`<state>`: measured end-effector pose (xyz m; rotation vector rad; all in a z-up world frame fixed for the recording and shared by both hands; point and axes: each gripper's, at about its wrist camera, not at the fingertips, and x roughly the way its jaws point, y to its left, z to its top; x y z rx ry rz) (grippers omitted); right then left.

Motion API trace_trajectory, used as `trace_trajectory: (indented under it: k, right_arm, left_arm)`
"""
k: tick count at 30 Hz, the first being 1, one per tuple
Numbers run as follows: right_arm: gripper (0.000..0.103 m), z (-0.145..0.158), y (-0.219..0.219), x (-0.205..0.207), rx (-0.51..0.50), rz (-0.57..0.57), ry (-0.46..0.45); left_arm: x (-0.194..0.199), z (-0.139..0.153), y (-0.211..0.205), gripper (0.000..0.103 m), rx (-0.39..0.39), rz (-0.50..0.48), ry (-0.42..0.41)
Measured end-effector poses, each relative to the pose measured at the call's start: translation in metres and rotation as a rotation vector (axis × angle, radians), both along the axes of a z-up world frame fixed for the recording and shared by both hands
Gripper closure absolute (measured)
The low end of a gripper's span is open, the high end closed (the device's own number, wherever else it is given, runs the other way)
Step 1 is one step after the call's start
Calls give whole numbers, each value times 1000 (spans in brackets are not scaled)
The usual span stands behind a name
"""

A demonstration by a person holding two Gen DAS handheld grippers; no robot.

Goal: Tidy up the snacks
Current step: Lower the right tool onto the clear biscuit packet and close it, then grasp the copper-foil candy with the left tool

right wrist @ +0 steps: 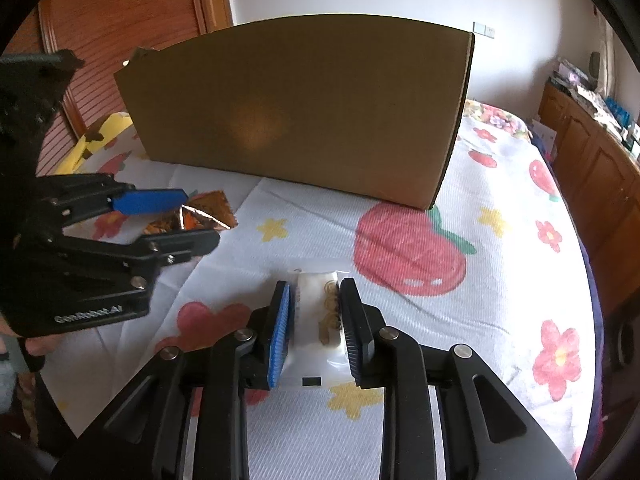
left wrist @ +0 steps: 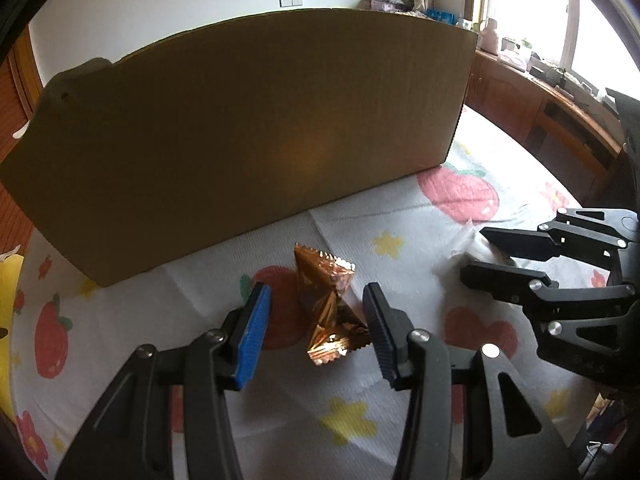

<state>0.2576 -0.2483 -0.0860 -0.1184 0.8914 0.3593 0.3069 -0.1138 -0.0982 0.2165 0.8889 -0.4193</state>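
A copper foil snack packet lies crumpled on the strawberry-print bedspread. My left gripper is open and straddles it; the left blue pad stands clear of the foil and the right pad is close against it. In the right wrist view the same packet shows between the left gripper fingers. My right gripper is shut on a white snack packet with gold print, low over the bedspread. From the left wrist view that gripper sits to the right, with the white packet barely showing.
A large brown cardboard box stands just behind both packets, its near wall facing me and its inside hidden. A wooden cabinet with clutter runs along the right. A hand holds the left gripper.
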Motion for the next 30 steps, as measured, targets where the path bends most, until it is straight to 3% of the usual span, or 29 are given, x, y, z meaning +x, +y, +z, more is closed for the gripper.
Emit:
trace_trajectory:
  k: [13,25,27,30]
  right_arm:
    - [77,0,0,-1,5,3,1]
    - [77,1,0,-1,11,4,3]
    - [77,1,0,-1,14,4,4]
    - [77,1,-2,-1,20,3,5]
  left_arm:
    - [6,-1,8,41,-27,25,18]
    - [8,-1,7,40,-31,18,20]
    - [5,-1,7,41,-33,6,20]
    - [-1,1,8,57,-39,-11,16]
